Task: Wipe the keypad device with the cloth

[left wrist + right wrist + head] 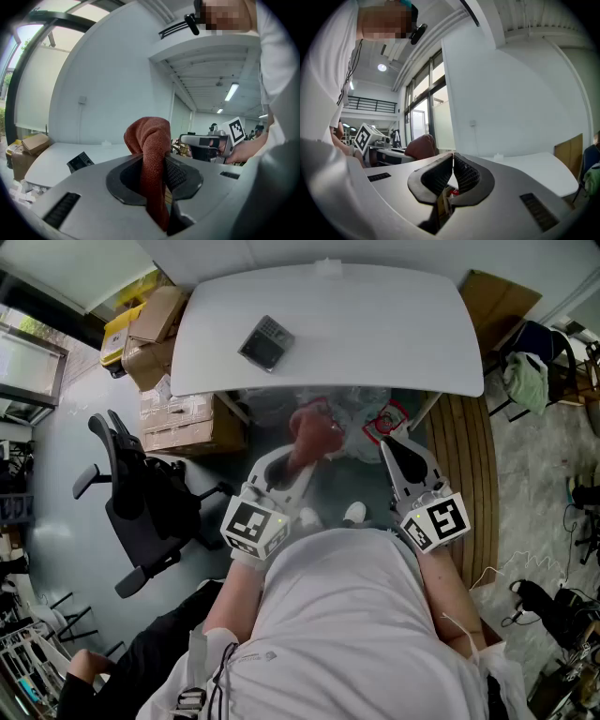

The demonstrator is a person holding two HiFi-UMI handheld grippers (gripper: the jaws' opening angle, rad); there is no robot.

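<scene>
Left hand-held gripper (296, 459): jaws closed on a red-brown cloth (315, 431), which is pinched at a fold and bunches up above the pads; held low in front of the person, short of the desk (375, 334)
Right hand-held gripper (393, 448): jaws pressed together with nothing between them, beside the left one and likewise short of the desk
Keypad device (266, 342): lies loose and flat on the far left part of the desk, well apart from both grippers
Risk, sliding: the keypad device looks light and nothing holds it, so a wiping stroke may push it across the smooth top towards an edge unless the right hand-held gripper steadies it
Risk, cloth slip: only a narrow fold sits between the pads, so drag on the desk may pull the cloth out
Risk, hard contact: the cloth is a small wad, so a steep approach may bring a jaw tip down on the keys
Count, task things: one keypad device, one cloth
Count, tools: two hand-held grippers
Count, surroundings: one desk, one office chair (141, 512) on the floor to the left
</scene>
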